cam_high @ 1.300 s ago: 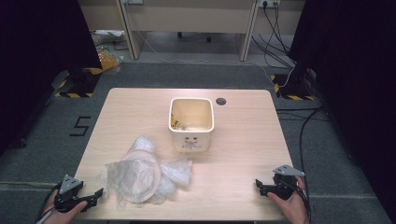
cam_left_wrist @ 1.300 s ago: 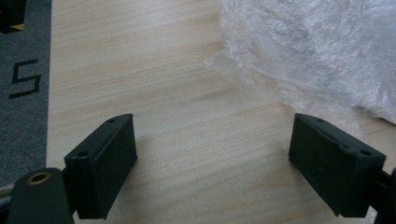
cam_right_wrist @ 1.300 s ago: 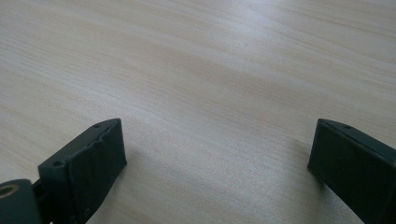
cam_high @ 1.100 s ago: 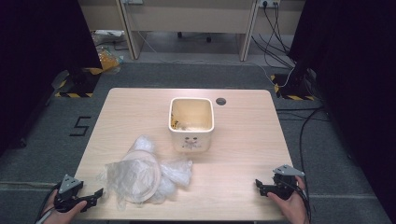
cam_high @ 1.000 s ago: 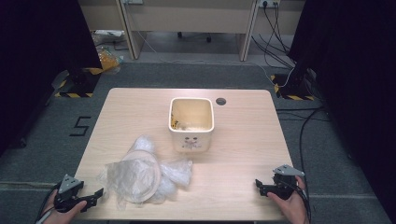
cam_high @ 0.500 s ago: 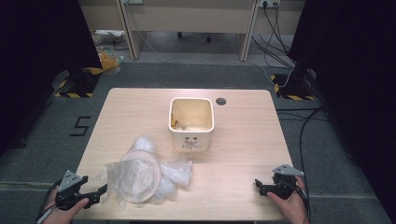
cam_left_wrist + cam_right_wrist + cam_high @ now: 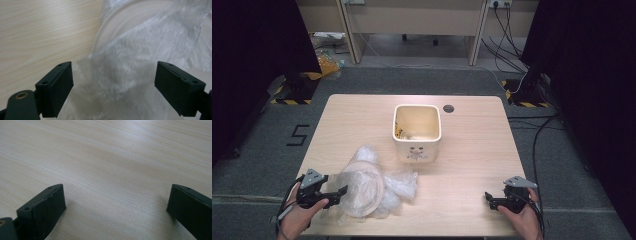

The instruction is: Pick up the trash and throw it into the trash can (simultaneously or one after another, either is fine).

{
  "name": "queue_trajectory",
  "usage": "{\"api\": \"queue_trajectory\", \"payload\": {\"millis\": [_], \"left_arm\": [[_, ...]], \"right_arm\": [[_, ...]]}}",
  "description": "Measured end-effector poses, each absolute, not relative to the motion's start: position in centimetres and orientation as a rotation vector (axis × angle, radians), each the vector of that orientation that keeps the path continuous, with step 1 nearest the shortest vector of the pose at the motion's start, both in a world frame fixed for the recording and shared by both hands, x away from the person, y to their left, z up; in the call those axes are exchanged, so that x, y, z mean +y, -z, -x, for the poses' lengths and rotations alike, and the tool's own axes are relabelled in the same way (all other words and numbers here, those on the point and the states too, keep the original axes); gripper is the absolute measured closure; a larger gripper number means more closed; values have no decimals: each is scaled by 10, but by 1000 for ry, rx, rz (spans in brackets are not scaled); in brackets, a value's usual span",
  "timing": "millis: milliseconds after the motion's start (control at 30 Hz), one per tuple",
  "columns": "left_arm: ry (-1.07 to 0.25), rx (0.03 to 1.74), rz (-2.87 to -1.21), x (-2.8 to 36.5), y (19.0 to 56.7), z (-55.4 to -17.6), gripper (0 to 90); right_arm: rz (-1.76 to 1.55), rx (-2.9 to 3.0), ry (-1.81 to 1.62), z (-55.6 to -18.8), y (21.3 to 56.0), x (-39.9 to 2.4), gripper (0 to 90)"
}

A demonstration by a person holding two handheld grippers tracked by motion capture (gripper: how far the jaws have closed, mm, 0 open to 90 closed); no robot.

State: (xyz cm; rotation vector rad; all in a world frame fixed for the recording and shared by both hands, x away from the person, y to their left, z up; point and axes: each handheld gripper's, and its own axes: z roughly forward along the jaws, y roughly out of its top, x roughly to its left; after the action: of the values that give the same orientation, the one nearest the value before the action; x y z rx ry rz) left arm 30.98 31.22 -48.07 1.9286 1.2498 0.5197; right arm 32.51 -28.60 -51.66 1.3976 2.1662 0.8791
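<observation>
We see a light wooden table (image 7: 472, 150) on grey carpet (image 7: 562, 165), black curtains (image 7: 257, 50) either side, desk legs (image 7: 476, 35) and trailing cables (image 7: 512, 30) behind.

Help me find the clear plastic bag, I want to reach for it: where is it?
In the high view the clear plastic bag lies near the table's front-left edge, beside the open left tool, in front of the cream bin.

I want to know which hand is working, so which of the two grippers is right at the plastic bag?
The left gripper: its open jaws reach the crumpled plastic bag; the right gripper sits apart over bare table.
</observation>
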Motion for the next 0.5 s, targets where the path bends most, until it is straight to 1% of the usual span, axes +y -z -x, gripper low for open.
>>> {"api": "queue_trajectory", "payload": {"millis": [100, 200, 367, 500], "left_arm": [[-506, 1226, -1936, 308, 479, -322, 149], [-446, 1212, -1947, 306, 480, -331, 149], [-409, 1204, -1960, 302, 480, -338, 147], [-373, 1155, -1998, 287, 478, -346, 149]], "right_arm": [[-1397, 2166, -879, -325, 517, -286, 19], [-1398, 2166, -879, -325, 517, -286, 19], [-1396, 2168, -879, -325, 517, -286, 17], [-1398, 2170, -878, -326, 517, -286, 13]]}}
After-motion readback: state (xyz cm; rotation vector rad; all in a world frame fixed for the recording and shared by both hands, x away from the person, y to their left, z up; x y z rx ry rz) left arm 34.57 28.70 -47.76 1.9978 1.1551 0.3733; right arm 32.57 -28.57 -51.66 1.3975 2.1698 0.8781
